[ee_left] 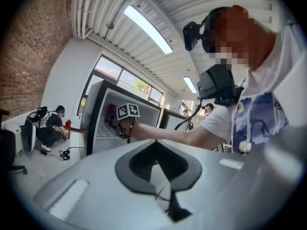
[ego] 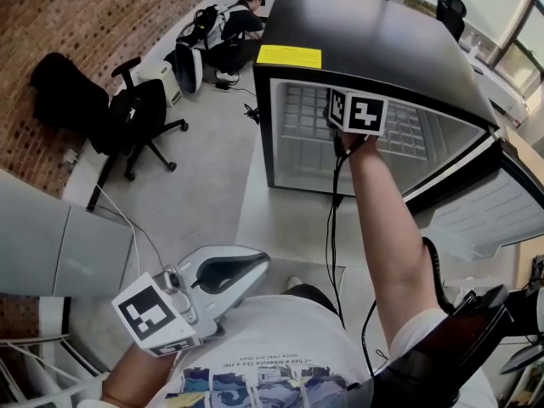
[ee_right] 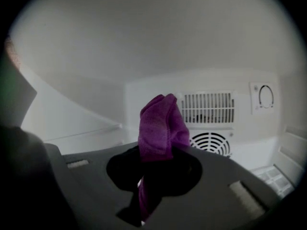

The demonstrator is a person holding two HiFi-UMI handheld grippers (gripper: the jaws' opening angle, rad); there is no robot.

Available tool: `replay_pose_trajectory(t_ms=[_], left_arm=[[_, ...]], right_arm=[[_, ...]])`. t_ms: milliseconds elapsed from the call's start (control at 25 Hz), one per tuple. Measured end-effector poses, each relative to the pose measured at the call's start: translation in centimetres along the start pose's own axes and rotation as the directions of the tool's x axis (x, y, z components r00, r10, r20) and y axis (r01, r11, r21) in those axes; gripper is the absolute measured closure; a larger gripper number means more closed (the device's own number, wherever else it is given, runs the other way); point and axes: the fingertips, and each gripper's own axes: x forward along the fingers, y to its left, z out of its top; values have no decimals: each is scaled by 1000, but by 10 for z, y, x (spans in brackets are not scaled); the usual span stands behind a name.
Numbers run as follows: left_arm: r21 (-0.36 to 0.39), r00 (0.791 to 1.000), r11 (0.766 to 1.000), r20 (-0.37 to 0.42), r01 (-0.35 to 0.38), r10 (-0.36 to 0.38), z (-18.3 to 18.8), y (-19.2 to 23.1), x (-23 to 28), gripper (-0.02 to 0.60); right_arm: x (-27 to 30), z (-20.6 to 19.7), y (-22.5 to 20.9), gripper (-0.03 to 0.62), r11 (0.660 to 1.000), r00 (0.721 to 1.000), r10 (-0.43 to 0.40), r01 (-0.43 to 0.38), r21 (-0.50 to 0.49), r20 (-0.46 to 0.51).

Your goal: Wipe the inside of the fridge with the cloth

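I have the right gripper (ee_right: 160, 152) pushed in through the open front of the fridge (ego: 382, 49), which sits at 12 o'clock in the head view with its door (ego: 501, 202) swung out toward 3 o'clock. Its fingers are clamped on the purple cloth (ee_right: 160, 123). A bunched fold of it stands up past the fingertips and a strip trails back down between them. The cloth is inside the white compartment. From the right gripper view I cannot tell whether it touches any wall.

Straight past the cloth I see the back wall, with a slotted vent (ee_right: 207, 108) at about 1 o'clock and a round fan grille (ee_right: 211, 143) just below it. A dial (ee_right: 265, 97) sits further out at 2 o'clock.

My left gripper (ego: 251, 262) hangs low at 7 o'clock in the head view, close to the person's shirt and well apart from the fridge. Its fingers are together with nothing between them (its own camera looks across at the reaching arm and the fridge opening).

A yellow sticker (ego: 289, 55) lies on the black top of the fridge near the front edge. Off at 10 o'clock two black office chairs (ego: 127, 117) stand on the grey floor (ego: 212, 160) beside a brick wall (ego: 93, 15). At 11 o'clock a person (ego: 242, 19) crouches by some gear.
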Motion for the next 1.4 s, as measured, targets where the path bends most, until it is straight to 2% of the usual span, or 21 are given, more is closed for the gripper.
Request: replay_pose_trajectory(t_ms=[160,280,520,720,960,1120,1400], left_arm=[[-26,999,999,10,-37,37,1,2,-12,574],[-17,998,998,11,-64,65,-3,5,-22,574],[-38,996,995,16,-90,91,-6,7,-38,574],[-36,998,998,19,-60,61,-6,-1,-45,574],[-26,1000,1000,19,3,-2,-8,-14,-50,574],[-32,998,998,19,54,-54,-10,-28,-54,574],[-35,990,990,2,138,-138,-26,-44,-61,574]], right_arm=[[15,-2,38,542,993,993,111,-112,-29,-25],[21,-2,61,542,983,983,183,-184,-18,-27],[18,3,82,542,967,967,256,-256,23,-14],[-3,11,85,542,968,968,249,-249,15,13],[-54,13,95,542,967,966,252,-254,19,49],[-100,2,106,542,969,967,248,-248,6,57],[-182,-26,106,542,982,980,189,-190,3,61]])
